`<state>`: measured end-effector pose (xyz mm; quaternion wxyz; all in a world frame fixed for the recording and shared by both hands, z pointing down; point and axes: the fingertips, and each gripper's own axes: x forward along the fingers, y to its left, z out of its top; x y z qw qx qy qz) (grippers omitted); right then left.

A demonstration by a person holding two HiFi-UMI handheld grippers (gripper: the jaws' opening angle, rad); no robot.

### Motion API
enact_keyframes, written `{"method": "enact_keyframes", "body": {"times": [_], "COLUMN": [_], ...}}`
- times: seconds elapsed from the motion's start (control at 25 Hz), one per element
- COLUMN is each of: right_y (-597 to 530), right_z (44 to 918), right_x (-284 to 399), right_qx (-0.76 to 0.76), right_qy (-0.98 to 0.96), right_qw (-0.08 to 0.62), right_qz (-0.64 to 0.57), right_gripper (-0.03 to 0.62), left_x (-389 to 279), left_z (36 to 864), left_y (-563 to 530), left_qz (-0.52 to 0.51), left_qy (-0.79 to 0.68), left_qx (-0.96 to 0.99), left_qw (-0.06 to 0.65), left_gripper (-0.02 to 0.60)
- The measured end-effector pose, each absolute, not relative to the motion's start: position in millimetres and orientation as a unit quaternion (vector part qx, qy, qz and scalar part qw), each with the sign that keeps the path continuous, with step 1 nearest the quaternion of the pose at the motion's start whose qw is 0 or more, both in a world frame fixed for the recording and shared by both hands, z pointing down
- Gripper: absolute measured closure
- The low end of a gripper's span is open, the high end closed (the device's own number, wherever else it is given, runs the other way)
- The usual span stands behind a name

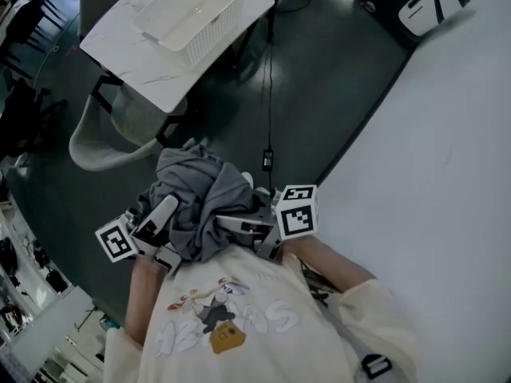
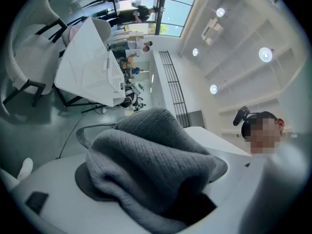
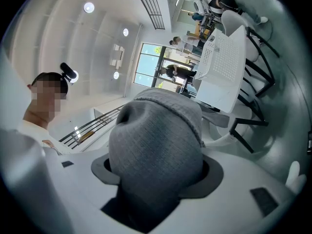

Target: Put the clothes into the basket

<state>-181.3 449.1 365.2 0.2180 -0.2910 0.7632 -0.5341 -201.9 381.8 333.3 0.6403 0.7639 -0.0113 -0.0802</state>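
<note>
Head view: both tools [image 1: 170, 215] [image 1: 237, 223] grip clothes [image 1: 196, 188].

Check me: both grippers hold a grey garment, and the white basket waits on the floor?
Not quite: the basket stands on the white table, not the floor, as the head view shows. The left gripper and right gripper do both hold the grey garment.

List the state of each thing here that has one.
white basket, upright on the marble table, nothing seen inside.
grey knit garment, bunched, held aloft, outside the basket.
left gripper, shut on the garment.
right gripper, shut on the garment.
</note>
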Motion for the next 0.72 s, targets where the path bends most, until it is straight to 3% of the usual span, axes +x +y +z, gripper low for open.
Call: {"method": "enact_keyframes", "body": {"times": [0.72], "right_y": [467.7], "right_z": [381.0], "right_x": [-90.5], "right_qx": [-0.251], "right_qy": [0.753], "right_qw": [0.253], "right_qz": [-0.553], "right_gripper": [0.301], "left_x": [-110.5], "left_z": [345.4], "left_y": [403.4], "left_qz": [-0.054], "left_qy": [-0.053], "left_qx": [0.769], "left_qw": [0.634], "left_gripper": [0.135]}}
